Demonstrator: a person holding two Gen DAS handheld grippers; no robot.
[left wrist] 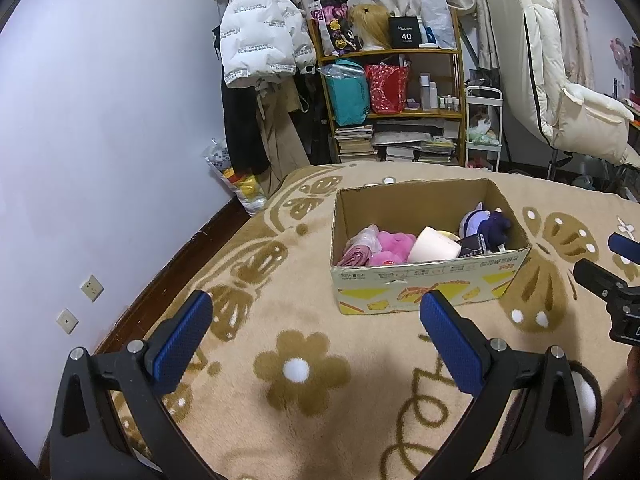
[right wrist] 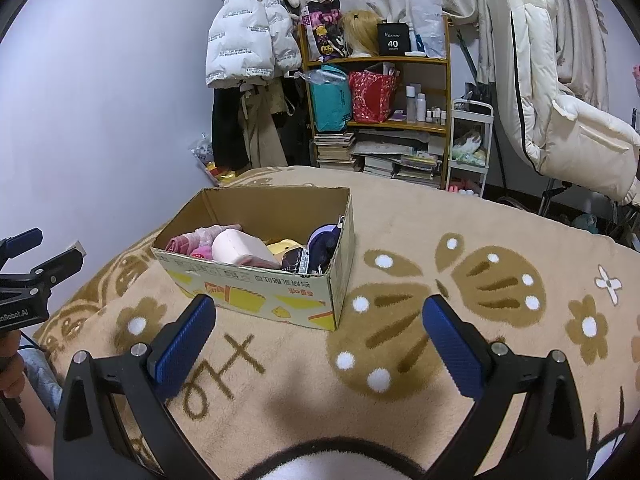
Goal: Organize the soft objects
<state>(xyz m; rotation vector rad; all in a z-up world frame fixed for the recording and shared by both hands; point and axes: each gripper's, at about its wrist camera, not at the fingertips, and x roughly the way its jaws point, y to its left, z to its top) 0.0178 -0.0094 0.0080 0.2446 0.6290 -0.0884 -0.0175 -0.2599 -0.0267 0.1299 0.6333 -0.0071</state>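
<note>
Two grippers hover with nothing in them above a bed spread with a tan flowered blanket (left wrist: 304,360), the left gripper (left wrist: 316,336) and the right gripper (right wrist: 320,336) each with its jaws wide apart. Ahead sits an open cardboard box (left wrist: 424,280) already holding the soft things: a pink plush toy (left wrist: 394,244), a cream roll (left wrist: 434,245) and a purple doll (left wrist: 486,224). No loose soft item shows on the blanket, so the sorting looks nearly or fully done.
</note>
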